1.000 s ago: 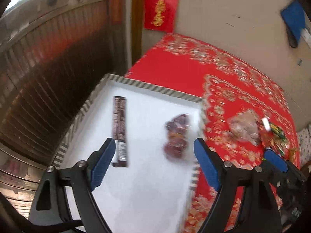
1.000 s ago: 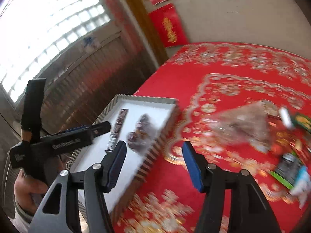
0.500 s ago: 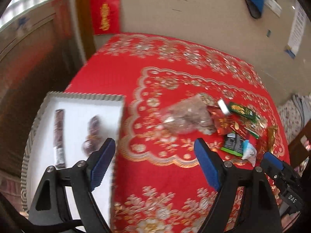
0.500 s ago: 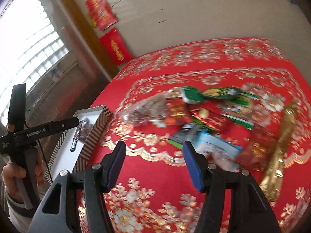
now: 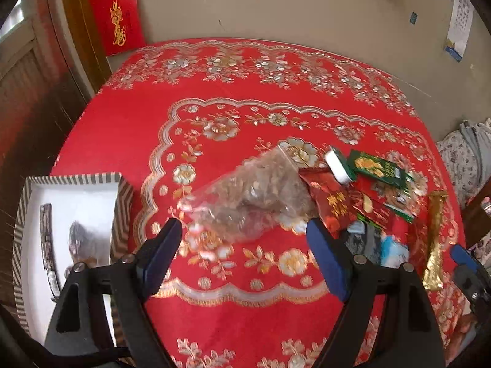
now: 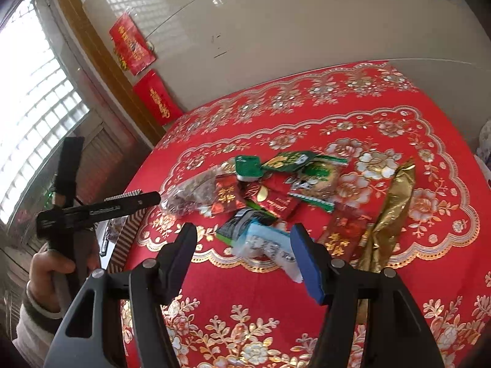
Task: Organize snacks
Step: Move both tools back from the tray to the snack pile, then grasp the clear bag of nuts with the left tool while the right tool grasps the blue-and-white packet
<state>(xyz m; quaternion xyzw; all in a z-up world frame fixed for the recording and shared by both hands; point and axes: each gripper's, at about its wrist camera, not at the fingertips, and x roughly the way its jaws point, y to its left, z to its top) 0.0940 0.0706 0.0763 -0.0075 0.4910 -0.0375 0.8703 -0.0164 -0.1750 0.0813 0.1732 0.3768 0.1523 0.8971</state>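
Left gripper (image 5: 245,247), black frame with blue finger pads: jaws spread wide, nothing between them, held above the red tablecloth with gold and silver flower pattern (image 5: 239,128).

Right gripper (image 6: 244,250), same make: jaws wide apart, empty, hovering over the near edge of the snack pile.

Tray, white-floored with a grey-and-white striped rim (image 5: 121,202) — at the table's left edge. Holds a long dark wrapped bar (image 5: 47,245) along its left side and a dark reddish packet (image 5: 83,239) beside it; both blurred.

Clear plastic bag of brownish pieces (image 5: 251,196) — lying on the cloth, just beyond the left gripper's fingertips, well apart from the tray.

Snack pile to the right of the bag, items overlapping:
- red packet with gold lettering (image 5: 334,202), touching the bag;
- small green-and-white tub (image 6: 248,168);
- green foil packets (image 6: 310,168);
- black and green sachet (image 6: 242,222);
- light blue and clear wrapper (image 6: 270,245), directly ahead of the right gripper's jaws;
- long gold foil packet (image 6: 392,202), at the pile's right side.
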